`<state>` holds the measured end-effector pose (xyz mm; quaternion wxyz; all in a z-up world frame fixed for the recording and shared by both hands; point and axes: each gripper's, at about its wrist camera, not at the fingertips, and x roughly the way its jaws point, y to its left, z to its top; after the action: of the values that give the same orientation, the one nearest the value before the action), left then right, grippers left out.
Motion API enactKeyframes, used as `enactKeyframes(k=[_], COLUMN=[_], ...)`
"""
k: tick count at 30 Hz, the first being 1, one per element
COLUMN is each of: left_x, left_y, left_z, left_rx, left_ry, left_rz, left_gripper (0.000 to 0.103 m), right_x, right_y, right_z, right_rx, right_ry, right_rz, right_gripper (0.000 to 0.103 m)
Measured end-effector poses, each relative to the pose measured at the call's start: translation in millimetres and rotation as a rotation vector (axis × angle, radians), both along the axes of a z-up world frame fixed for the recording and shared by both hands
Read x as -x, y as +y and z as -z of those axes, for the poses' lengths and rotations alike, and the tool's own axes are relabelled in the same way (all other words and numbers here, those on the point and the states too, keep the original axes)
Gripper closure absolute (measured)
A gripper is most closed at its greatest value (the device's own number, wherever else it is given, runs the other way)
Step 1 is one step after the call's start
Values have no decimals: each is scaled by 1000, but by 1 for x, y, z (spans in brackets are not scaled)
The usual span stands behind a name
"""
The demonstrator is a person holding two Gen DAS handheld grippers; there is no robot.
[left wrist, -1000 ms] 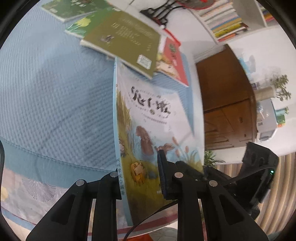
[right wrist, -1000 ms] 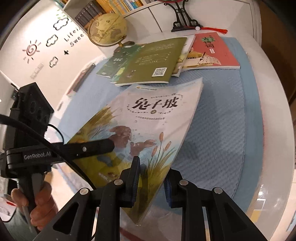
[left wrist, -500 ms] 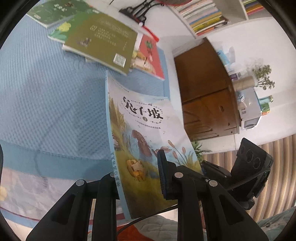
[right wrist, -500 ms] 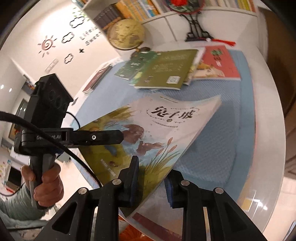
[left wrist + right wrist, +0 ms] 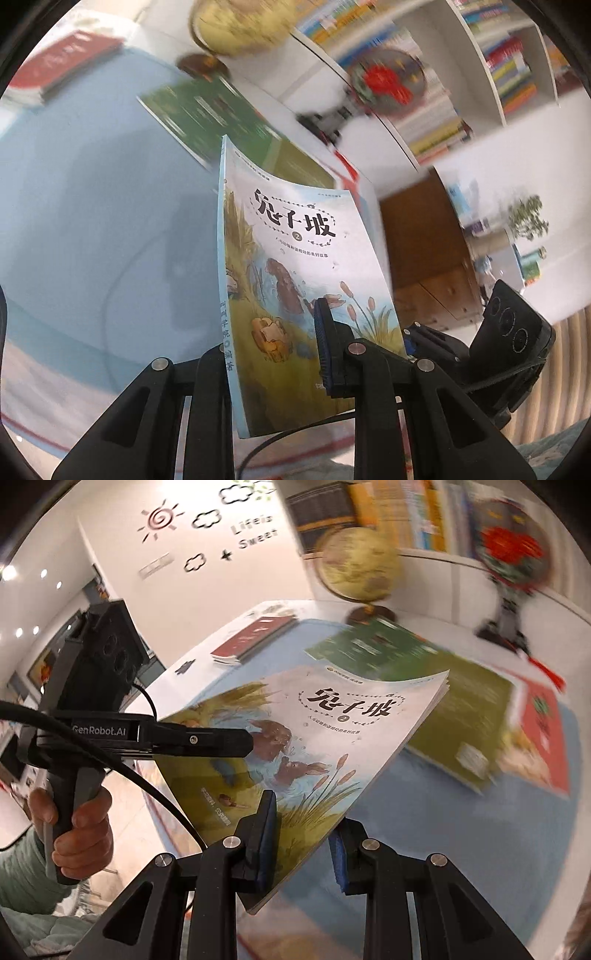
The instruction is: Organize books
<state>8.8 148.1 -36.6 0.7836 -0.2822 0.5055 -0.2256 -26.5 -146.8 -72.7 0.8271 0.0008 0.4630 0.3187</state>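
Blue-clothed worktop (image 5: pixel 498 849) under raised picture book (image 5: pixel 314 738) — book held in air, tilted, cover up, bowed. Right tool (image 5: pixel 303 845) clamped on its lower edge; left tool (image 5: pixel 273 350) clamped on spine end. Beyond: green books (image 5: pixel 424 686) overlapped flat on cloth, red book (image 5: pixel 546 734) beside, dark-red book (image 5: pixel 255 635) far corner, globe (image 5: pixel 358 565) — blurred.

White wall (image 5: pixel 229 590), bookshelves (image 5: pixel 491 74), seemingly wooden cabinet (image 5: pixel 424 251).
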Motion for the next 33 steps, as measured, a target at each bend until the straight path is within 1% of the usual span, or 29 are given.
enactKeyframes(k=[3, 6, 7, 10, 12, 14, 16, 18, 22, 26, 29, 33], left_x=[-35, -62, -75, -98, -117, -134, -150, -167, -198, -226, -246, -265], left_y=[61, 106, 127, 166, 196, 217, 235, 254, 286, 306, 317, 330], left_z=[4, 11, 15, 26, 33, 39, 44, 50, 68, 79, 89, 103], left_rx=[-20, -45, -58, -91, -82, -84, -94, -100, -50, -65, -70, -78], left_ry=[-5, -17, -22, -32, -17, -10, -15, -27, -14, -22, 8, 60], left_rz=[-32, -53, -63, -80, -99, -97, -95, -100, -138, -156, -158, -164], left_gripper=[84, 84, 84, 84, 84, 84, 84, 84, 84, 84, 84, 80], right_x=[-43, -81, -96, -130, -146, -164, -184, -206, -247, -276, -294, -311], right_y=[59, 107, 129, 183, 214, 246, 267, 288, 321, 351, 367, 375], right_z=[4, 9, 12, 19, 22, 25, 30, 38, 47, 54, 63, 78], right_rx=[-46, -93, -94, -77, -50, -22, -21, -31, -15, 20, 34, 16], right_ry=[36, 54, 51, 37, 21, 0, 7, 39, 62, 55, 74, 115], right_rz=[-2, -13, -22, -38, -40, -46, -38, -33, -27, -17, 9, 57], right_gripper=[77, 77, 77, 77, 77, 76, 76, 75, 75, 75, 74, 74])
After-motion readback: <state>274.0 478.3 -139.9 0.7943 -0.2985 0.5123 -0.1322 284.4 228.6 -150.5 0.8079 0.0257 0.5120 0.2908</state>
